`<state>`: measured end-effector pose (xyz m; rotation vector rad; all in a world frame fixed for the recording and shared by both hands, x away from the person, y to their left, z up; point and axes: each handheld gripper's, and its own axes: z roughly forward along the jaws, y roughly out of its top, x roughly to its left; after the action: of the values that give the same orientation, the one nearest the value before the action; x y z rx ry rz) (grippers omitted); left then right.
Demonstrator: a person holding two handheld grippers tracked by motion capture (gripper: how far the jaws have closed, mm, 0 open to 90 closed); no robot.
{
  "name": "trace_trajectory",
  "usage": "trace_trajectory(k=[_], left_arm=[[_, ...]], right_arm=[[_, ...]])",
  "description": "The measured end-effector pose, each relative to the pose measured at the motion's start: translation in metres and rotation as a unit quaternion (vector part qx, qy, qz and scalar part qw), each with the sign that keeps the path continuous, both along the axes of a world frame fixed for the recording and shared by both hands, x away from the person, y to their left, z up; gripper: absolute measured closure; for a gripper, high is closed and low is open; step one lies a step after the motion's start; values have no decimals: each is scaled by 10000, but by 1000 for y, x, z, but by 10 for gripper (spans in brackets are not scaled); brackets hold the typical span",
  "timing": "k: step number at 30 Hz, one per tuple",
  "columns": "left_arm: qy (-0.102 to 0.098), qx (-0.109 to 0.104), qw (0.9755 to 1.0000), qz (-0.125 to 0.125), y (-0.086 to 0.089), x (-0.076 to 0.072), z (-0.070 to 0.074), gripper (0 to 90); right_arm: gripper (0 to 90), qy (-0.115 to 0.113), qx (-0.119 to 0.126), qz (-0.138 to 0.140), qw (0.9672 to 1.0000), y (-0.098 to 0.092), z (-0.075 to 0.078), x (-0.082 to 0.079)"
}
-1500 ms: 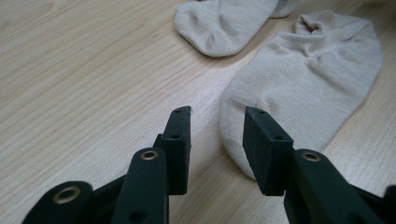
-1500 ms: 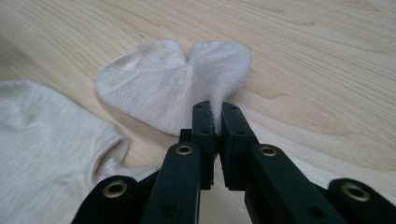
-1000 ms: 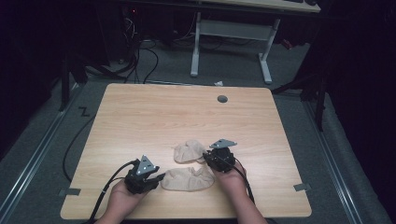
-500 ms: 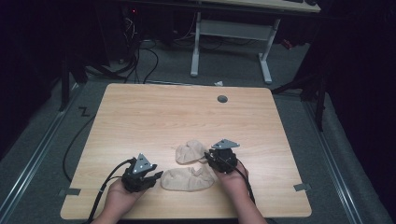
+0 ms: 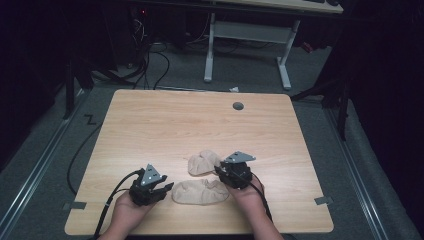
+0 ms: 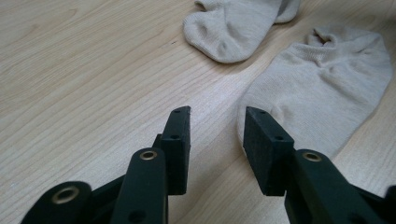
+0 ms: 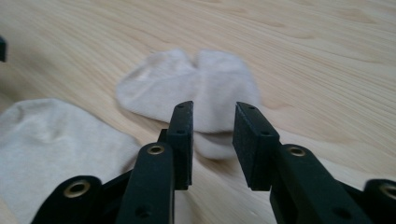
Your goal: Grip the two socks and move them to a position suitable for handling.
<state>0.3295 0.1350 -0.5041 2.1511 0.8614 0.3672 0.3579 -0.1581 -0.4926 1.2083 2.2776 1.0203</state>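
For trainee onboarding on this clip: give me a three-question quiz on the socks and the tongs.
1. How many socks lie on the table?
2. True or false: the left tongs grip the near sock.
3. The right tongs point at: A) the far sock B) a cup C) a cable.

Key: 1. Two. 2. False; the jaws stand open and empty, beside that sock's end. 3. A; their jaws have just been opening, nothing pinched between them.
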Motion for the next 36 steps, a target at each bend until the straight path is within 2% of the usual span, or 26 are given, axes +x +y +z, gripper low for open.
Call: trace_trajectory(k=[2,3,4,7,10,11,12,13,15,16,17,18,22,23,24,25,26,27,28,29,30,31,32,33,35,36], left_arm=[[33,15,10000,2,0,1,-2,618],[33,15,10000,2,0,1,-2,618],[57,34,10000,-13,1,2,-3,619],[63,13,10000,4,3,3,-3,618],[54,10,10000,18,5,4,-2,619],[40,-29,10000,34,6,4,-2,619],[40,-18,10000,31,6,4,-1,619],[40,-18,10000,31,6,4,-1,619],[26,-25,10000,19,7,3,0,619],[26,-25,10000,19,7,3,0,619],[28,-32,10000,19,6,3,0,619],[19,-18,10000,18,6,2,0,619],[1,-11,10000,27,6,2,0,619],[14,-2,10000,34,6,2,0,619],[31,0,10000,34,6,2,-1,619],[39,11,10000,36,6,2,-1,619],[39,11,10000,36,6,2,-1,620],[37,20,10000,25,5,2,-1,619],[37,20,10000,25,5,2,-1,620],[43,20,10000,17,4,2,-2,619],[43,20,10000,17,4,2,-2,620],[47,35,10000,4,3,2,-2,620],[47,35,10000,4,3,2,-2,619],[36,31,10000,-4,2,2,-2,619],[35,30,10000,-6,2,2,-2,620],[43,24,10000,-13,2,2,-2,620]], right_arm=[[578,163,-93,214,9996,18,0,9],[578,163,-93,214,9996,18,0,9],[566,162,-182,315,9992,30,0,14],[561,269,-259,440,9983,44,-6,26],[565,417,-391,499,9971,51,-12,33],[567,637,-453,474,9958,55,-20,36],[571,636,-576,537,9949,56,-23,37],[571,636,-576,537,9949,56,-23,37],[706,588,-677,574,9943,56,-23,36],[706,588,-677,574,9943,56,-23,36],[754,550,-717,608,9941,56,-23,35],[839,514,-786,627,9936,57,-23,34],[851,413,-824,650,9936,57,-21,31],[851,326,-705,642,9949,55,-18,29],[850,231,-448,570,9971,48,-9,26],[849,157,-327,525,9980,44,-5,24],[849,157,-327,525,9980,44,-5,24],[849,90,-40,424,9991,35,4,20],[849,90,-40,424,9991,35,4,20],[846,-25,190,332,9993,24,11,18],[846,-25,190,332,9993,24,11,18],[837,-45,428,204,9989,13,15,18],[837,-45,428,204,9989,13,15,18],[836,-117,592,27,9982,0,17,20],[834,-93,670,-63,9977,-6,18,21],[831,-122,741,-243,9969,-19,17,21]])
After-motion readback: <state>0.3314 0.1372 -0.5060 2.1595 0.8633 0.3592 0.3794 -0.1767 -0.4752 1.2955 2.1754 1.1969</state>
